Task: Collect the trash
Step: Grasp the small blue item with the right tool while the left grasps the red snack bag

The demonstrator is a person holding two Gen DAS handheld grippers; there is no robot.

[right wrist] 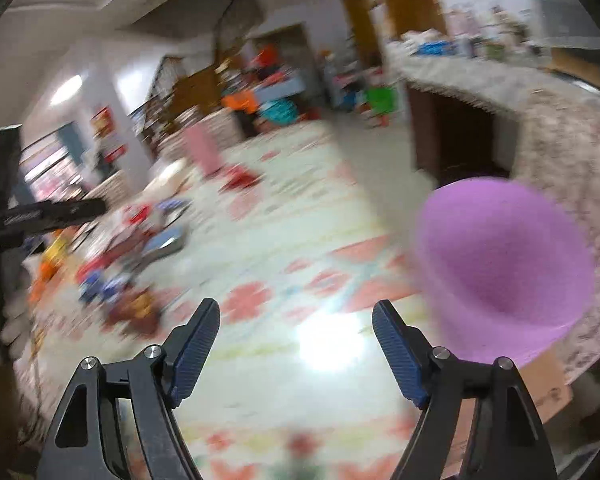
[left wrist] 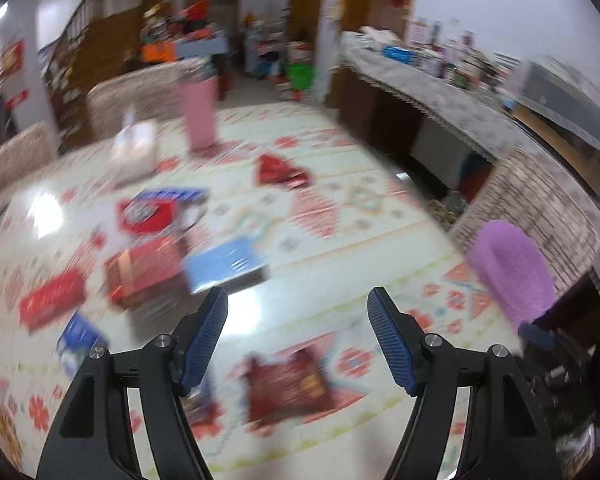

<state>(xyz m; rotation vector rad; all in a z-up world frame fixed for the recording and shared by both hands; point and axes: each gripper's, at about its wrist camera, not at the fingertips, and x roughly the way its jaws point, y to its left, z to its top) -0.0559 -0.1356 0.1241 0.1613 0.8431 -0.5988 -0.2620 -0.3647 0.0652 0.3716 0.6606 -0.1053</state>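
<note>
Your desk [left wrist: 340, 208] fills both views, covered in a glossy cloth with a red and pale pattern, and both pictures are smeared by blur. Along its right side runs a long counter [left wrist: 440, 104] under a grey cloth, crowded with bottles and boxes too blurred to name.

A purple bin [right wrist: 500, 264] stands at the desk's right edge — large and close in your right view, smaller at the right in your left view [left wrist: 508, 272]. A tall pink cup [left wrist: 199, 116] stands upright at the far side of the desk, with a white tissue box [left wrist: 134, 148] just to its left.

The trash lies scattered on the left half of the desk, well apart from the bin. A red packet [left wrist: 288, 384] lies nearest, just below and between the tips of your left gripper [left wrist: 298, 306]. Farther out lie a blue card [left wrist: 224, 264], a red box [left wrist: 148, 268] beside it, another red box [left wrist: 52, 300] at the left, a red round wrapper [left wrist: 148, 214] and a crumpled red wrapper [left wrist: 280, 172] near the cup. In your right view this heap [right wrist: 116, 264] is only a smear of colours.

Your left jaws are spread with nothing between them. Your right gripper [right wrist: 296, 314] also has its jaws spread and empty, above bare cloth — the bin just to its right.
</note>
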